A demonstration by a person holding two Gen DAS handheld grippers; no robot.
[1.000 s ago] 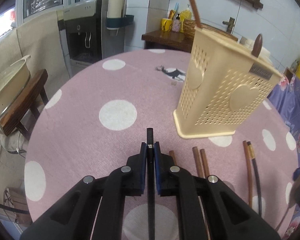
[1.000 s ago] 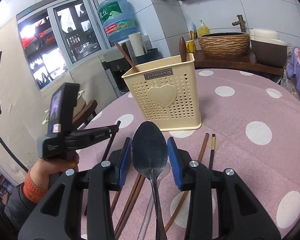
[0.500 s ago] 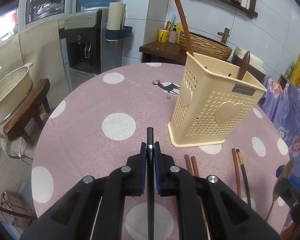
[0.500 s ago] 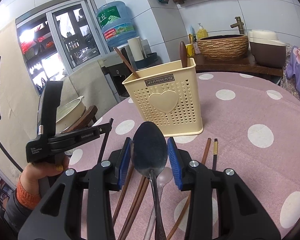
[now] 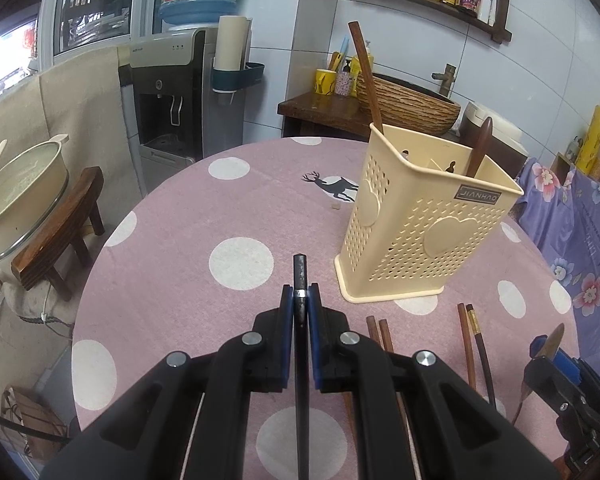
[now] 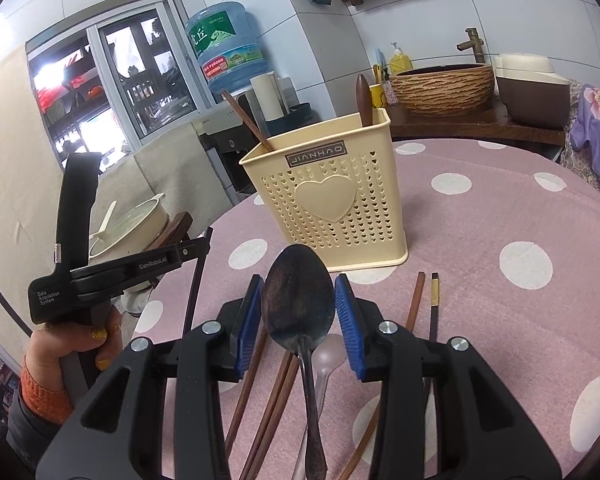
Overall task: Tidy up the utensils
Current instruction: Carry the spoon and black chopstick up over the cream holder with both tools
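The left gripper (image 5: pixel 300 300) is closed tight on a black chopstick (image 5: pixel 300 344). The stick is pinched between the blue pads (image 5: pixel 286 320), and its tip is seen poking out past them. In the right view, the same gripper (image 6: pixel 204 240) is held up in the air by a hand (image 6: pixel 76 340) in an orange sleeve (image 6: pixel 40 396), and the stick (image 6: pixel 194 288) is seen hanging down from it.

The right gripper (image 6: pixel 298 296) is partly open. A dark spoon (image 6: pixel 298 292) is held between its blue pads (image 6: pixel 246 316), with the bowl of the spoon out front and the handle running back. Both sides of the bowl seem to be touched by the pads.

More utensils are laid on the pink spotted table (image 6: pixel 500 320) under the right gripper. Brown chopsticks (image 6: pixel 278 396) and a clear spoon (image 6: pixel 328 360) are seen there. Off to the right, a brown stick (image 6: pixel 416 300) and a black stick with a gold band (image 6: pixel 434 304) are laid side by side.

A cream holder (image 6: pixel 328 200) with a heart on it is stood upright on the table, just past the sticks. Two brown handles (image 6: pixel 364 100) are stuck up out of it. In the left view, the holder (image 5: pixel 428 220) is seen ahead and to the right of the held stick.
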